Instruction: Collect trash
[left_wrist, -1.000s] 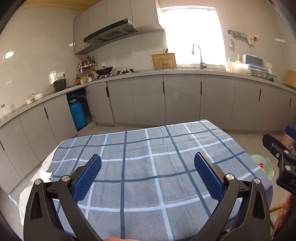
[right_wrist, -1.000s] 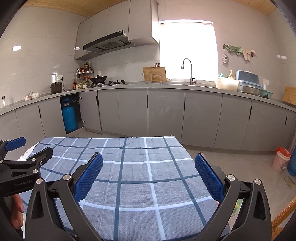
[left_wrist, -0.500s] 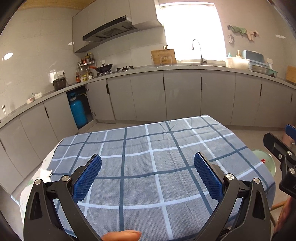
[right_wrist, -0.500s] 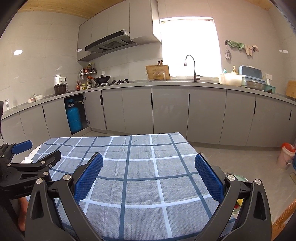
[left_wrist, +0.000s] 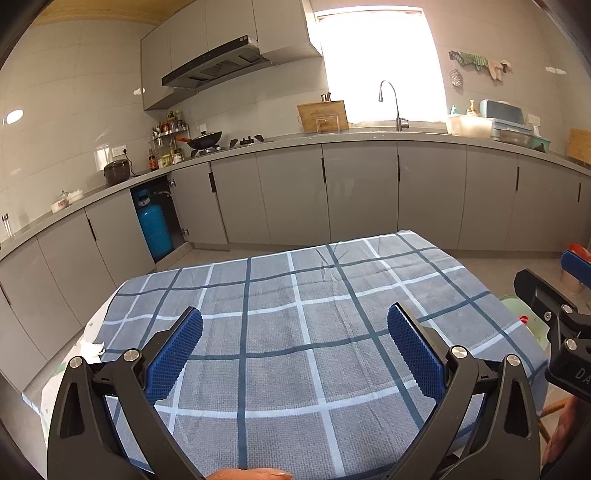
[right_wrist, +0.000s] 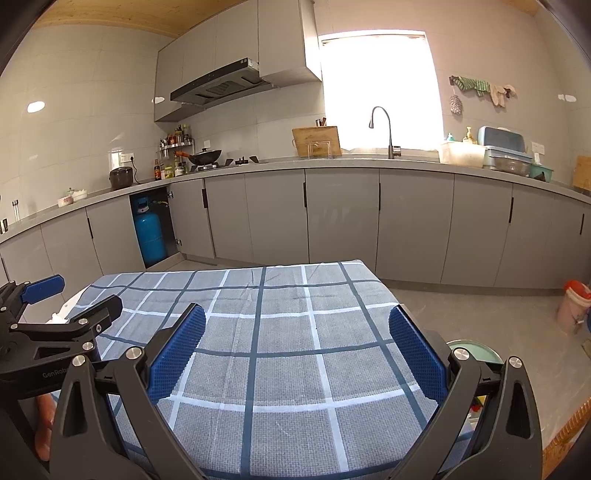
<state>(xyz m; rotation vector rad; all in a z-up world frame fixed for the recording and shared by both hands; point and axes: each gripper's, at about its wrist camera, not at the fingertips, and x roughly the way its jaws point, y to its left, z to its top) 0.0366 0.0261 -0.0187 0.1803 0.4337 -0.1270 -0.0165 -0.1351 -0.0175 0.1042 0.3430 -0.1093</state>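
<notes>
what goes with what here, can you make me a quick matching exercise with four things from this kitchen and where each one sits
Things:
1. gas cylinder
2. wok
3. crumpled tissue
4. green bin

Places:
A. on the stove
B. on the floor by the table's right side
C. in the open cabinet under the counter
D. at the table's left edge, off the checked cloth

Pairs: 1-C, 2-A, 3-D, 4-B

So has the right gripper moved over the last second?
Yes, slightly. In its view the blue gas cylinder sits further right, so the right gripper turned or shifted left.
</notes>
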